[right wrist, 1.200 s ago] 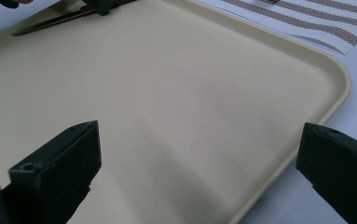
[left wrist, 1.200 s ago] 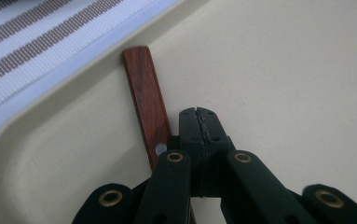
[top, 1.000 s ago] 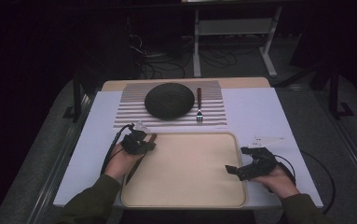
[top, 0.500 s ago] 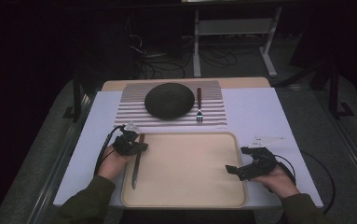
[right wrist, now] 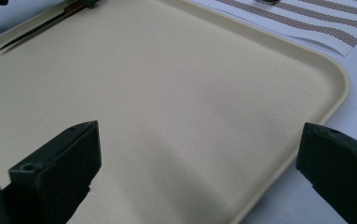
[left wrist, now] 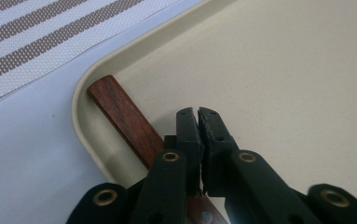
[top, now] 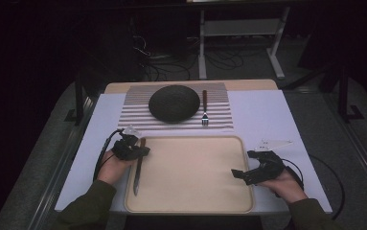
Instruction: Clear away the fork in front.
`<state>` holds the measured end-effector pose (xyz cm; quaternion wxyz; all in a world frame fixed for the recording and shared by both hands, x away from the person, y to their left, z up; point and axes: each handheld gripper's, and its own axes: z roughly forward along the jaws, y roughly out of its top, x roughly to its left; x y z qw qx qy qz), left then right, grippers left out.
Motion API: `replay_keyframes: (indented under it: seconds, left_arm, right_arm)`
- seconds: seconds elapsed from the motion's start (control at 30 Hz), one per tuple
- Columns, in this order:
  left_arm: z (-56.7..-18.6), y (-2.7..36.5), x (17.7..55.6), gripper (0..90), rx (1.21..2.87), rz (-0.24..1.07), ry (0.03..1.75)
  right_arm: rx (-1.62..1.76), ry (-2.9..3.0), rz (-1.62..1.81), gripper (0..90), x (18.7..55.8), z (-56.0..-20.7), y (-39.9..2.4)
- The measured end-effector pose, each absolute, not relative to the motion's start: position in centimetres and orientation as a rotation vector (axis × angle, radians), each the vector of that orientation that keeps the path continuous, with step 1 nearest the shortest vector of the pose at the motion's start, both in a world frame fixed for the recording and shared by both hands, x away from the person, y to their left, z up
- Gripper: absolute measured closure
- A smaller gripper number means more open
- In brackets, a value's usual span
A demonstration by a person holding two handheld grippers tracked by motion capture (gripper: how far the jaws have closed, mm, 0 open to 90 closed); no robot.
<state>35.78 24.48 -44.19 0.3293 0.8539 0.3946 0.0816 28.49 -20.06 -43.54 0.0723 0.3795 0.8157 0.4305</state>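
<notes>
Knife (top: 138,165) with a wooden handle lies along the left edge of the beige tray (top: 195,203), under the left tool (top: 140,151), whose jaws are nearly pressed together above the handle without clamping it. Right tool (top: 241,173) stands spread over the tray's lower right rim. Dark bowl (top: 174,103) and fork (top: 204,108) rest on the striped placemat (top: 138,112) higher in the frame.

White-covered table (top: 267,120) carrying a beige tray (top: 195,143) that is sitting under both pairs of jaws, a striped placemat (top: 138,112) lying beyond the jaws (just past the tray's far rim), the right jaws reaching over the tray's right edge.
</notes>
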Motion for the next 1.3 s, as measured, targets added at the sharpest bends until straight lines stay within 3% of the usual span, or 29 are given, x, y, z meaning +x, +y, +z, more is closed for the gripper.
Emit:
replay_keyframes:
  seconds: [0.57,0.77,1.03,1.3]
  left_arm:
    - [-42.5,26.0,33.7,31.0,2.161,0.23,0.878]
    - [-42.6,26.5,32.7,16.3,2.162,0.23,0.849]
    - [-42.9,27.2,31.8,0.0,2.185,0.213,0.841]
    - [-43.0,27.3,31.7,0.0,2.165,0.208,0.822]
  right_arm:
    - [1.139,2.465,1.277,0.0,28.5,-43.7,-20.1]
    - [1.144,2.452,1.279,0.0,28.5,-43.6,-20.1]
    - [1.13,2.46,1.27,0.0,29.0,-43.3,-19.9]
    - [1.152,2.465,1.259,0.0,29.9,-42.9,-19.6]
